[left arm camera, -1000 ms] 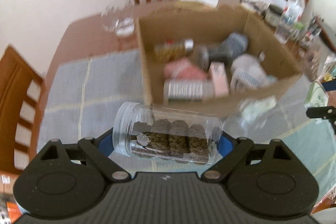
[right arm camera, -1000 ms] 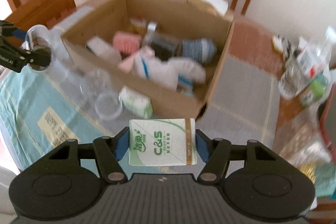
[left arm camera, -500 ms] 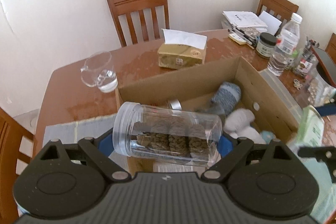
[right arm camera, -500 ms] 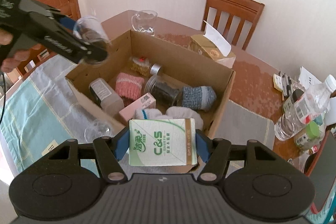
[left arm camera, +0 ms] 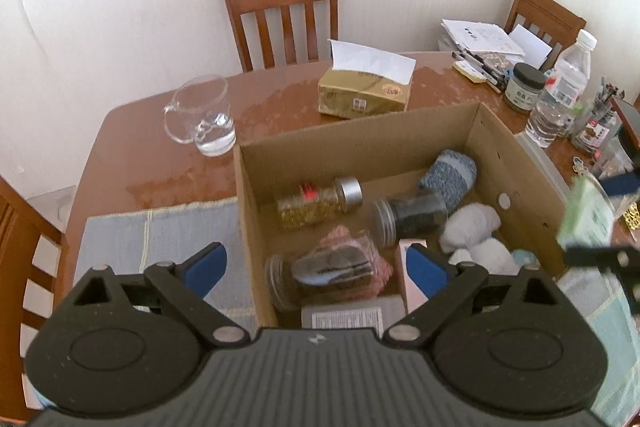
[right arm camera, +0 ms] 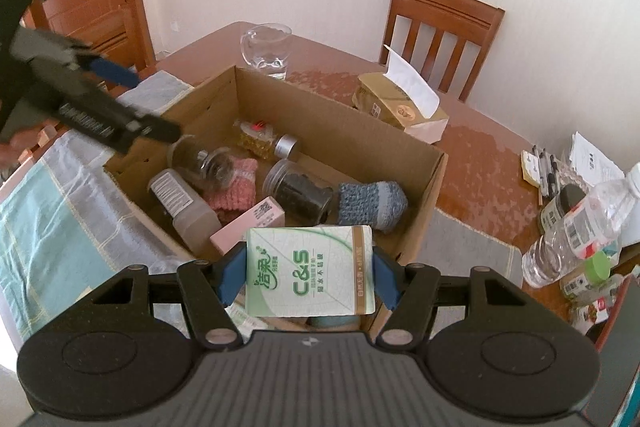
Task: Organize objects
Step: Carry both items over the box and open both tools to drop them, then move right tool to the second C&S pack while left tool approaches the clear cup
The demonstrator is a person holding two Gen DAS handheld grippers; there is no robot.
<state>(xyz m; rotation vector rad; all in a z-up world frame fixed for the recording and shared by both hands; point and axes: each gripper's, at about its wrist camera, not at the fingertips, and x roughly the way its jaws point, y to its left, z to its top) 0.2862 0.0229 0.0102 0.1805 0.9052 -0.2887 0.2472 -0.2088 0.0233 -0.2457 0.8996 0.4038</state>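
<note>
Both claws differ: left claw (left arm camera: 316,263) now gapes, its jar (left arm camera: 320,277) dropped into the box (left arm camera: 516,163); right claw (right arm camera: 308,271) still pinches the tissue pack (right arm camera: 310,271)

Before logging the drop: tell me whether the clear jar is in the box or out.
In. The clear jar lies tipped inside the cardboard box, below the open left gripper.

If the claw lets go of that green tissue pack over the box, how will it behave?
The tissue pack looks soft and light, so it would likely drop gently without bouncing. Flat-sided, it probably won't roll. It may land tilted, since the box below holds uneven jars and knitted items.
</note>
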